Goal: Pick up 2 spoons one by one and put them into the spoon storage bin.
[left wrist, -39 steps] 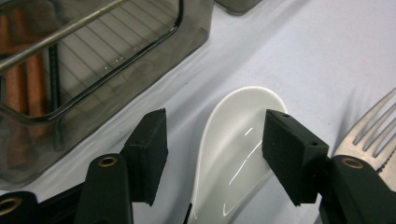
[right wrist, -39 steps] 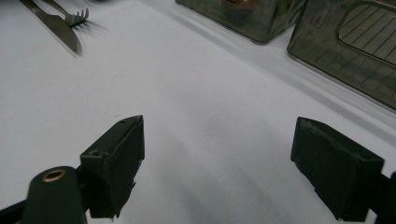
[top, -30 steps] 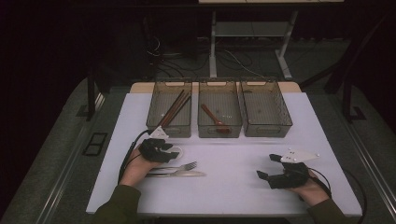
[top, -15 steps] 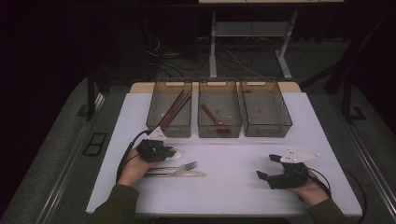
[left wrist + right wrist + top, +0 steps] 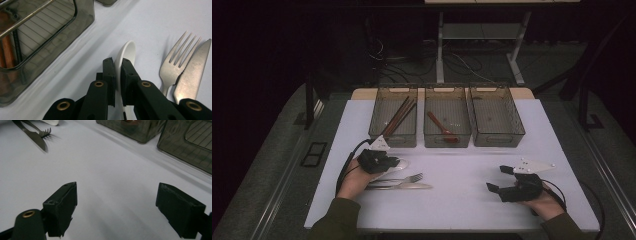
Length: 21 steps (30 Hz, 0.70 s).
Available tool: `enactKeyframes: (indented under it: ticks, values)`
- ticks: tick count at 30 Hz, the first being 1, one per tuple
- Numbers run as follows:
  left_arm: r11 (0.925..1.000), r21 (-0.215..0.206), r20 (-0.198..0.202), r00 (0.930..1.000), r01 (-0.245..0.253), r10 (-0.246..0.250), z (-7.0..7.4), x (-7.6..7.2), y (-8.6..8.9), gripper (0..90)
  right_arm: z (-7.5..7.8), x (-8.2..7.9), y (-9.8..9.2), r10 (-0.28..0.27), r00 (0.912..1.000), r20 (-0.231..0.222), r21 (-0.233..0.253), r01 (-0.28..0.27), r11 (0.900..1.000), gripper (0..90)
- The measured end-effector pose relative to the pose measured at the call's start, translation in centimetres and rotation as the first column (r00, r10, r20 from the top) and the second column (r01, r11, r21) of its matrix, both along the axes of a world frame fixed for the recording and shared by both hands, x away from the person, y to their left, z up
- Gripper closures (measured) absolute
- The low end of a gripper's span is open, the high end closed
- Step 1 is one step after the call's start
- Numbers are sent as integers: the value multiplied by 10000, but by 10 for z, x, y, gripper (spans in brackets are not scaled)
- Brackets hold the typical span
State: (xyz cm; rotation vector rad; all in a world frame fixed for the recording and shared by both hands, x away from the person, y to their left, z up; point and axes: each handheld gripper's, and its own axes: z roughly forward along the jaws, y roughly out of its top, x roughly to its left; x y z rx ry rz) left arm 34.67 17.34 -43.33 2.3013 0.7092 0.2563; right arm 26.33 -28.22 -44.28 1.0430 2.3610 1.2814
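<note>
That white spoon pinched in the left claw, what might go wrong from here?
1. The left gripper pinches the white spoon only by its thin edge, so it could twist or slip out when lifted.
2. The fork and knife lie right beside it; a sideways swing might knock them.
3. The left bin stands close ahead, so a low carry could catch its wall.

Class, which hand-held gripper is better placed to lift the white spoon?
Left. The left hand-held gripper is shut on the white spoon; the right hand-held gripper is open over bare table.
</note>
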Motion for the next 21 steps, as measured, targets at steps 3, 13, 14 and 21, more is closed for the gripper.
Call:
enactKeyframes:
  ticks: [3, 13, 14, 21]
  values:
    - [10000, -76, 32, 10000, -52, 52, 1, 0, 1, 835, -1, 0, -1, -18, 10000, -19, 82, 18, 10000, 135]
    - [9983, -547, 187, 9996, -178, 189, 8, -2, 5, 835, 0, -3, -4, -70, 9999, -125, 100, 71, 9999, 136]
    - [9980, -599, 224, 9996, -175, 189, 8, -2, 5, 835, 0, -3, -5, -97, 9999, -142, 127, 99, 9999, 136]
    - [9969, -768, 425, 9989, -172, 205, 15, -5, 3, 835, 0, -3, -5, -95, 9999, -119, 123, 96, 9999, 136]
